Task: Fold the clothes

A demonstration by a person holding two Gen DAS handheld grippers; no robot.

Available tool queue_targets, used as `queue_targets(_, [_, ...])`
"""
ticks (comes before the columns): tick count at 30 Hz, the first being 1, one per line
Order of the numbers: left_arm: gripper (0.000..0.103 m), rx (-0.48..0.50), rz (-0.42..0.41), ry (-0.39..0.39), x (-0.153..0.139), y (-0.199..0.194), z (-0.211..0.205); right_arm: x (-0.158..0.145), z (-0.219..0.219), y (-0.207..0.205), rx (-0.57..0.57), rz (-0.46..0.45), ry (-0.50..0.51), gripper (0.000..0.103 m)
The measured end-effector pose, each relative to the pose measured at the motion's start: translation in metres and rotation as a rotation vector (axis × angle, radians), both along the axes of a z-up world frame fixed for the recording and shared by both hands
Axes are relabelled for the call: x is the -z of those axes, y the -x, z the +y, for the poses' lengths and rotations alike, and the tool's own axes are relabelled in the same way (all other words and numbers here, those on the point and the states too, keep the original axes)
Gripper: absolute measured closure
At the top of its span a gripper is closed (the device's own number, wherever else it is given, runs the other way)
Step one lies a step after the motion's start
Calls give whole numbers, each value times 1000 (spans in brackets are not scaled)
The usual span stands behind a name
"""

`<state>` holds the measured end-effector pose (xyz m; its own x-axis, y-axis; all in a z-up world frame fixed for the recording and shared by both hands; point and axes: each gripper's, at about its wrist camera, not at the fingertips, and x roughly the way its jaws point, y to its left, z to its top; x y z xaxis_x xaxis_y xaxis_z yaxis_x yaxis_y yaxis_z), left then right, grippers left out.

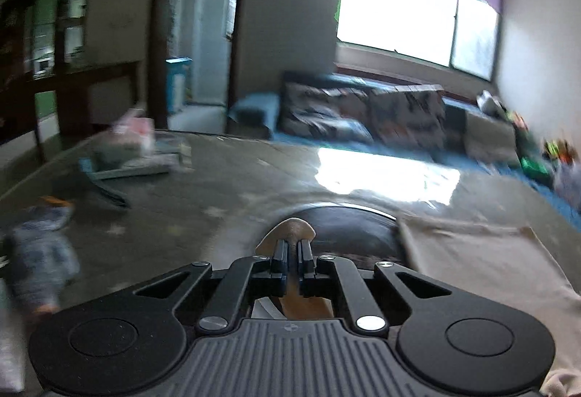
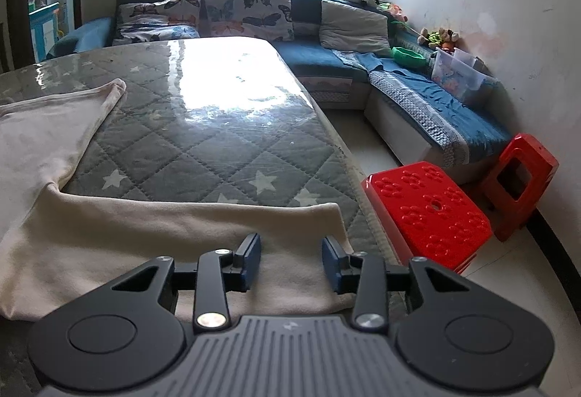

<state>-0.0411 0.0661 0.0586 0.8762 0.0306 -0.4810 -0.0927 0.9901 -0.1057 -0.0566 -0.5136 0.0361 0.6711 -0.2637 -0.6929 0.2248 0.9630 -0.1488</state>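
Motion blur smears the left wrist view, leaving a grey-blue bundle [image 1: 40, 262] at lower left and clutter [image 1: 134, 150] at mid-left unidentifiable. In the right wrist view, the cream garment [image 2: 152, 237] runs off the left edge, its nearest part hidden behind the gripper body.

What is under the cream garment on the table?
The cream garment lies on a grey quilted cover with white stars, under a clear glossy sheet. Whether anything else sits beneath the cloth cannot be seen; it covers that part.
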Motion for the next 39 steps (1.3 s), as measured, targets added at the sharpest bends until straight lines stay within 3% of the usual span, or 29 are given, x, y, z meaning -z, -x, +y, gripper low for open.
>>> queue_targets(3, [97,-39,-5,17,6,19,25,0,0,0,4,1,4,63])
queue_targets(9, [97,-112,97,5,40,29,49,0,1,-2,5,11,25,59])
queue_targets(14, [90,-121,104,9,34,20,47,-1,1,-4,10,20,35,55])
queue_targets(20, [88,-111,56,-124,24,21,19,0,1,-4,16,22,34,54])
queue_targets(26, [88,-5,121,-159,37,2,8,-1,0,-5,16,22,34,51])
queue_targets(39, [86,12,144,-354,53,-41,2,2,-6,-7,34,7,28,42])
